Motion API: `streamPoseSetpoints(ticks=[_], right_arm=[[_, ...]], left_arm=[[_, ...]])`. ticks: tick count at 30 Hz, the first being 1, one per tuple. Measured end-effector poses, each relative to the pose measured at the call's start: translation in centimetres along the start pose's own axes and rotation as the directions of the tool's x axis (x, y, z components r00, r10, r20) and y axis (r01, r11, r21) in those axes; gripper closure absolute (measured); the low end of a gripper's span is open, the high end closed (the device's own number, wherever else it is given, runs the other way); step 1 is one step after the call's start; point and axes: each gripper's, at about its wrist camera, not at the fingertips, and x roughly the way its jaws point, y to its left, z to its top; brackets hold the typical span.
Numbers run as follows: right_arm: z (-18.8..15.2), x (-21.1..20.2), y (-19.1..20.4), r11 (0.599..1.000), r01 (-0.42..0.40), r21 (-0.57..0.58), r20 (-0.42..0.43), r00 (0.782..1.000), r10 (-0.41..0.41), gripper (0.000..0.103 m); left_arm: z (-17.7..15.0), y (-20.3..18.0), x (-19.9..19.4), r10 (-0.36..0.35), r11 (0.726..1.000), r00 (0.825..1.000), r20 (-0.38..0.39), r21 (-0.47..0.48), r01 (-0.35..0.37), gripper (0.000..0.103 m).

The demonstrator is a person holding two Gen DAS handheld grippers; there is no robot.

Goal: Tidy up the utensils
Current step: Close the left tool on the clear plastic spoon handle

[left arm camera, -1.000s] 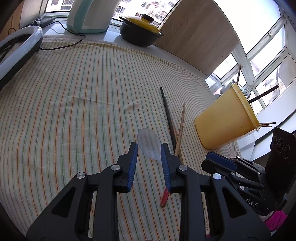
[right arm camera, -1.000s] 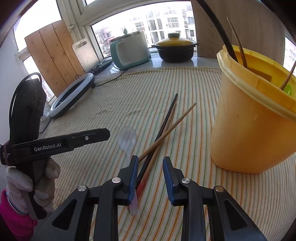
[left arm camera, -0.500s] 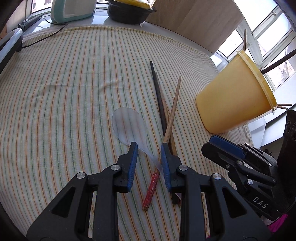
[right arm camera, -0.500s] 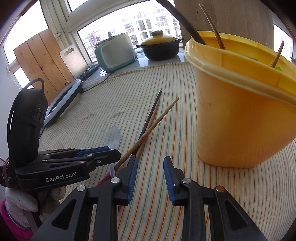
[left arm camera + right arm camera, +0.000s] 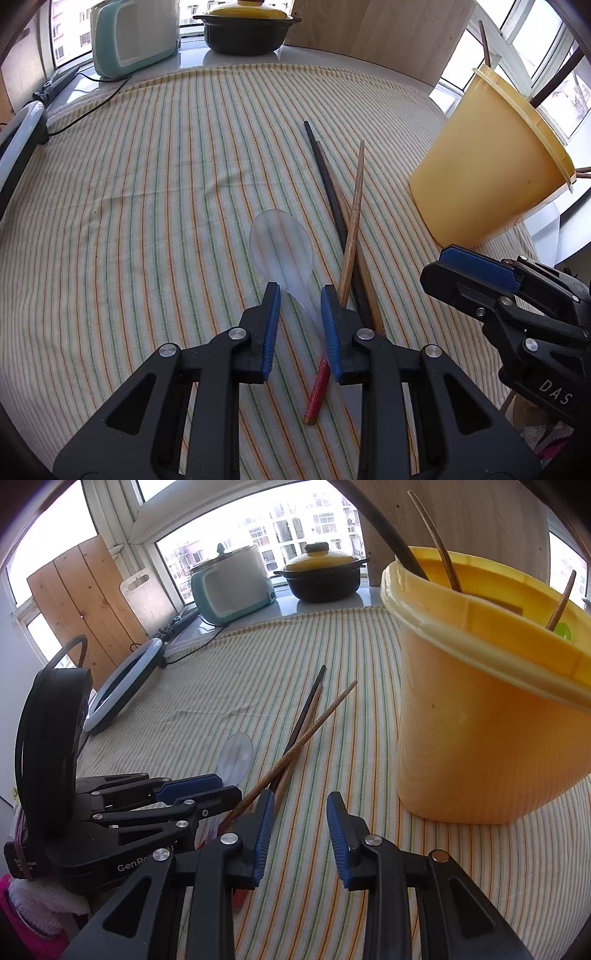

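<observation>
Spoon (image 5: 281, 248), clear plastic, lies between left gripper's (image 5: 297, 295) parted jaws; right gripper (image 5: 300, 802) gapes empty.

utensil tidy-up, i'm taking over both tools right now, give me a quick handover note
Left tool: open, straddling the clear plastic spoon's handle on the striped cloth; pads not seen pressing.
Right tool: open, empty, near the yellow bucket.
On the cloth: the spoon, a black chopstick, two wooden chopsticks, one red-ended.
Done: several utensils already stand in the bucket.
Left: close on the spoon, drop it in the bucket, then the chopsticks.
</observation>
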Motion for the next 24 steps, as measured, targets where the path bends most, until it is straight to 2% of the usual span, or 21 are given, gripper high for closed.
streamPoseSetpoints(ticks=[9,20,24], right_arm=[[1.0,1.6,1.9,0.999,0.005,-0.054,-0.021,1.0,-0.006,0.073],[2.9,4.4,3.8,0.994,-0.016,-0.104,-0.081,0.997,0.008,0.074],[3.7,5.6,3.7,0.996,-0.042,-0.072,-0.125,0.992,0.033,0.078]], left_arm=[[-0.5,1.4,-0.6,0.045,0.999,0.999,0.012,0.026,-0.046,0.09],[-0.9,4.1,-1.5,0.092,0.996,0.995,0.041,-0.003,-0.092,0.091],[-1.1,5.3,-2.0,0.101,0.995,0.994,0.046,-0.03,-0.1,0.091]])
